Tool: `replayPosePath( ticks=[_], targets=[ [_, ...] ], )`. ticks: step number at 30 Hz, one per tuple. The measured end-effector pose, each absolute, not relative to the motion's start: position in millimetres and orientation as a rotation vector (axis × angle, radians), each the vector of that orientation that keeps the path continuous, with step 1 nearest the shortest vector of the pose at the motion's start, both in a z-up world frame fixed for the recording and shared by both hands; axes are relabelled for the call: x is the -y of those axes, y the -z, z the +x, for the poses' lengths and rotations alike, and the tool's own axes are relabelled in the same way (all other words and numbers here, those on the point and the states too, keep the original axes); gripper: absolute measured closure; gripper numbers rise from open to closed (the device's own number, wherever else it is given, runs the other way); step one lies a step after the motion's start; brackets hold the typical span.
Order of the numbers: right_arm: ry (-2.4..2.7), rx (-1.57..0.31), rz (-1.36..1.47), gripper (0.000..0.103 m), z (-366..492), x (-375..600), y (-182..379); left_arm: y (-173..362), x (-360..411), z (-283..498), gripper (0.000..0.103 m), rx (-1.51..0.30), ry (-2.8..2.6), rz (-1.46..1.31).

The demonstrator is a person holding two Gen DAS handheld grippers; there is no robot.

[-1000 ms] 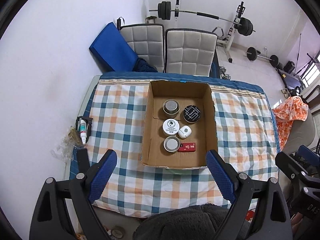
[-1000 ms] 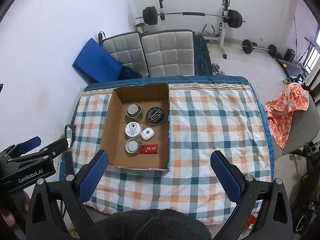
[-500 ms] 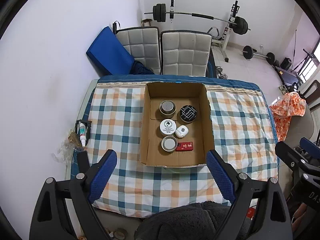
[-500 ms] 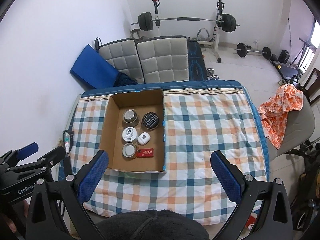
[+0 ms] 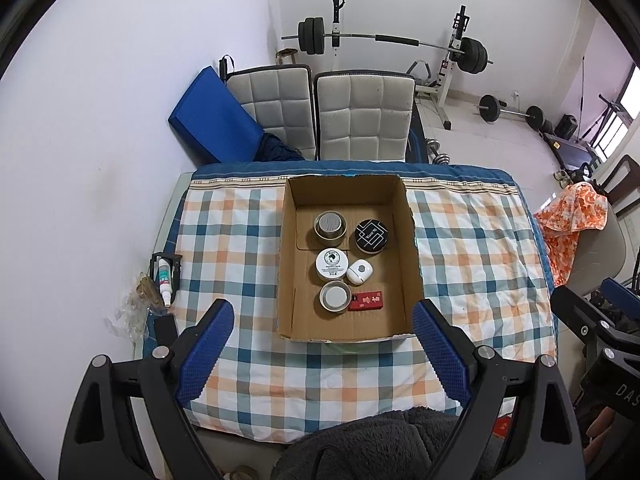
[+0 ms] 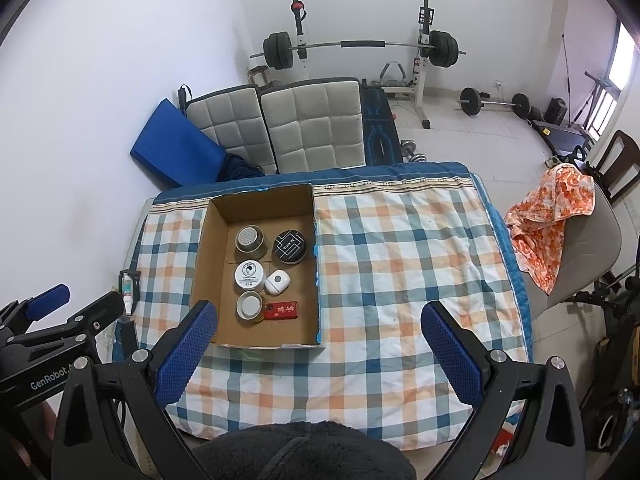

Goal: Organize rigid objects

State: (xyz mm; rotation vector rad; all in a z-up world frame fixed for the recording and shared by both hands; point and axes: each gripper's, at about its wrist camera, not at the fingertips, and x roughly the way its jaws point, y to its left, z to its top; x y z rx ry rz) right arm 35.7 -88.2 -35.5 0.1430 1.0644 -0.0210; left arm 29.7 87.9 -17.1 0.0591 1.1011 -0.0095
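Bright even daylight, sharp focus, fisheye-warped edges.

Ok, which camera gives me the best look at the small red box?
Left wrist: the red box lies unobstructed, near centre, beside a tin. The right wrist view shows it too, further left, close to a finger.

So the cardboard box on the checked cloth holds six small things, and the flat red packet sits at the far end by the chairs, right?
Not quite. The open cardboard box does hold six things, but the flat red packet lies at the near end, beside the round silver-topped tin. The left wrist view shows it.
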Motion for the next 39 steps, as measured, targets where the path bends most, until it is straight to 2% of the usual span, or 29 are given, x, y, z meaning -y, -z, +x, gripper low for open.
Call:
replayPosePath(
  ticks=[39],
  targets=[
    [0.088,-1.016,0.163,0.0,25.4,84.2,21.6,6.4,-84.3,23.2,0.011,-1.056,0.03,0.078]
  ],
)
